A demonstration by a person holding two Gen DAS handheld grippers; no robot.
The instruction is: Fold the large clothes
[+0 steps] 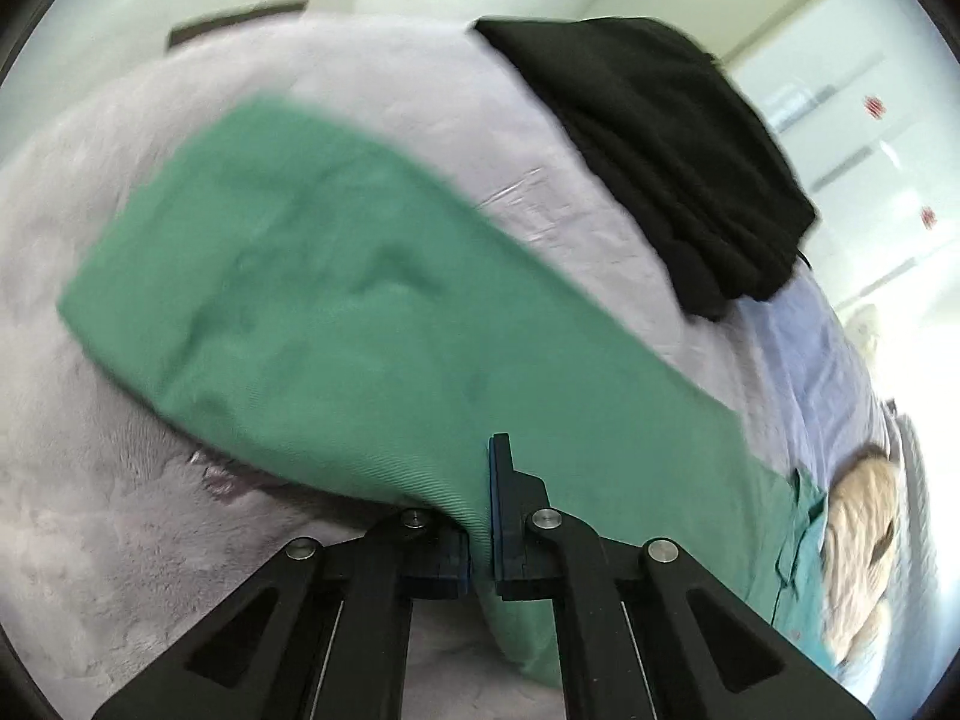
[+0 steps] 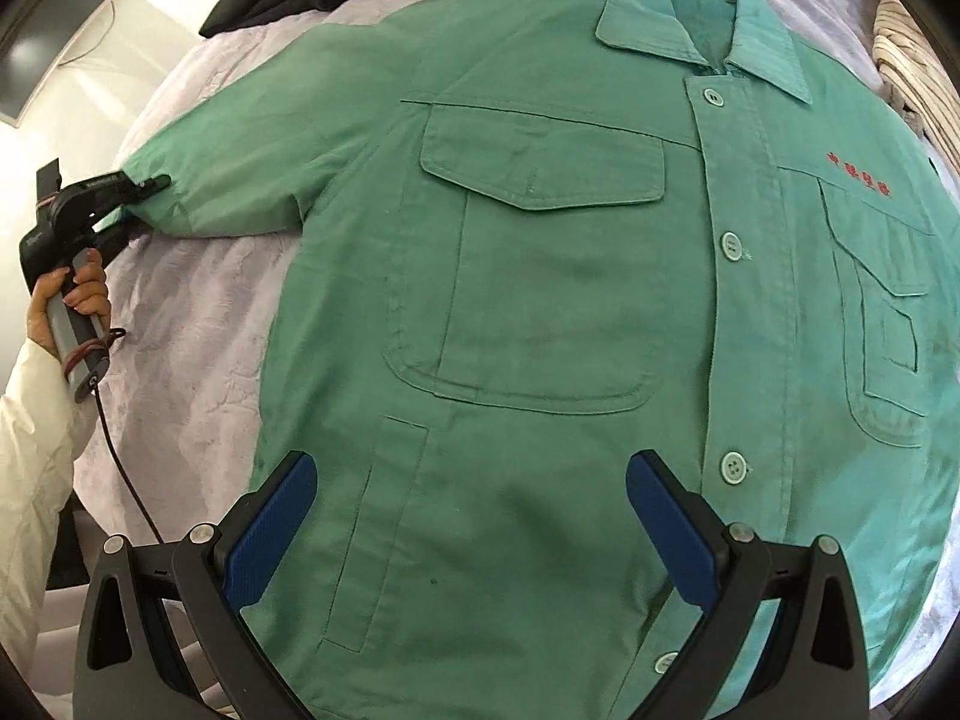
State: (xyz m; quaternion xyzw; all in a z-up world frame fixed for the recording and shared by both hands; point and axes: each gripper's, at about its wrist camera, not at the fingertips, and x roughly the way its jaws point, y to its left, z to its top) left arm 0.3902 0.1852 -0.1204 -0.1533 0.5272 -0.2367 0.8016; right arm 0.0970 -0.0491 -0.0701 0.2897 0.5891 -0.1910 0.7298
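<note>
- At the far left of the right wrist view, my left gripper [image 2: 157,185] sits at the end of the sleeve [image 2: 222,180], held by a hand [image 2: 72,294] in a pale padded cuff; in its own camera the jaws are clamped on the sleeve cloth [image 1: 480,516], with green fabric pinched between the blue pads.
- Just right of that, bare lilac bedcover [image 2: 198,324] shows under the sleeve, so I judge there is room to swing the sleeve inward without dragging anything along.
- Across the middle, the green work jacket [image 2: 540,300] lies front-up and buttoned on the bed, fairly flat, collar [image 2: 702,18] toward the far side.
- My step in hand, as I read it, is folding this sleeve across the chest. I want to lift the cuff only enough to clear the body, carry it over the chest pocket [image 2: 540,252], and keep the cloth taut so the shoulder creases cleanly.
- Low in the centre, my right gripper [image 2: 471,516] hovers over the lower front with its jaws wide apart and nothing between them; I would press it down near the armpit seam as an anchor.
- Farther right, the placket buttons [image 2: 731,246] give me a line to aim at.
- Beyond the jacket, a black garment [image 1: 660,150] lies well clear.
</note>
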